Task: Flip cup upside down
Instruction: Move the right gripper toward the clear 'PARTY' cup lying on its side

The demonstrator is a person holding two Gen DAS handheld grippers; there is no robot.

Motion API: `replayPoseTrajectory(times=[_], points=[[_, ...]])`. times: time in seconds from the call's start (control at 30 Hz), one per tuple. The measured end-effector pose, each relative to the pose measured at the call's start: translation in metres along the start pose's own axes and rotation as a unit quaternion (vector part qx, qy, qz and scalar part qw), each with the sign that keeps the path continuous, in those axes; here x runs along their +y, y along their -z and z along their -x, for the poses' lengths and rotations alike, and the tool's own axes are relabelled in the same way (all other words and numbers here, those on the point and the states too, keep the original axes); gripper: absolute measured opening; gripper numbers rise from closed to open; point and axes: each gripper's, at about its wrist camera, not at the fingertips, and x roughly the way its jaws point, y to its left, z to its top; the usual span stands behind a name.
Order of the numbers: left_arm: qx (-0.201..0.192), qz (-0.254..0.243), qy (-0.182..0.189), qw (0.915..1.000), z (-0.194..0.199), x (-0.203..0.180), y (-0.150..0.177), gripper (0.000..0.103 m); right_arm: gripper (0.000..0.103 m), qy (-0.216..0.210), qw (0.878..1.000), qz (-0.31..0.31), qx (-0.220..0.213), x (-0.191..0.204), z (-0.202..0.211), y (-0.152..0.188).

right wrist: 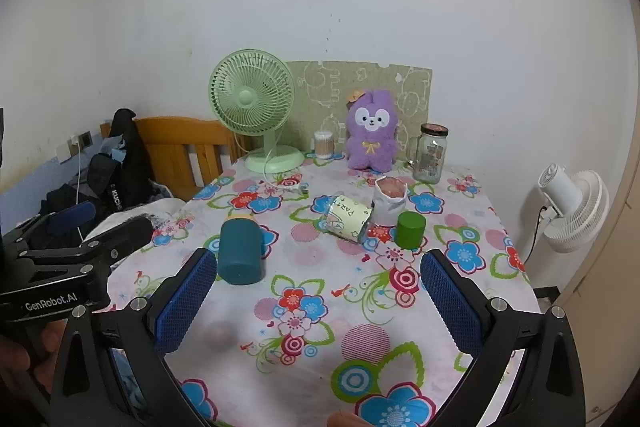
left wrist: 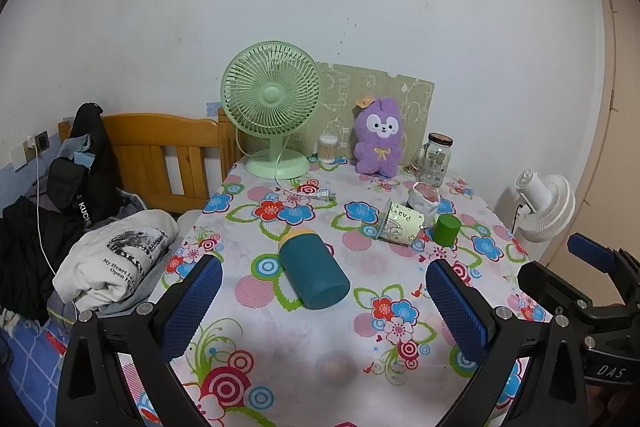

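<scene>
Floral-clothed table point(left wrist: 240, 307) against a white wall; green fan point(left wrist: 272, 99) at the back edge serves as landmark.

Item: cup point(left wrist: 394, 223), pale yellow, printed, lying on its side in front of and to the right of the fan, just beside a small green cylinder point(left wrist: 446, 229) and a white pouch point(left wrist: 424, 201). Judged light, thin-walled, likely to crush or roll; best taken gently across the mid-body, clear of the rim.

Also in front of the fan: teal bottle point(left wrist: 312, 273), on its side, nearer the grippers.

Left gripper point(left wrist: 324, 311): jaws spread wide, empty, short of the bottle. Right gripper point(right wrist: 316, 303): jaws spread wide, empty, well short of the cup.
</scene>
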Motion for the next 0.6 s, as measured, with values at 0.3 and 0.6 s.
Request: replayPoseTrajectory(times=[0.3, 0.6], points=[[0.021, -0.005, 0.003, 0.9998, -0.014, -0.002, 0.005, 0.103, 0.103, 0.004, 1.0, 0.024, 0.013, 0.001, -0.013, 0.0], [0.036, -0.002, -0.002, 0.9993, -0.032, 0.005, 0.007, 0.103, 0.103, 0.01, 0.999, 0.042, 0.02, -0.007, -0.034, -0.011]])
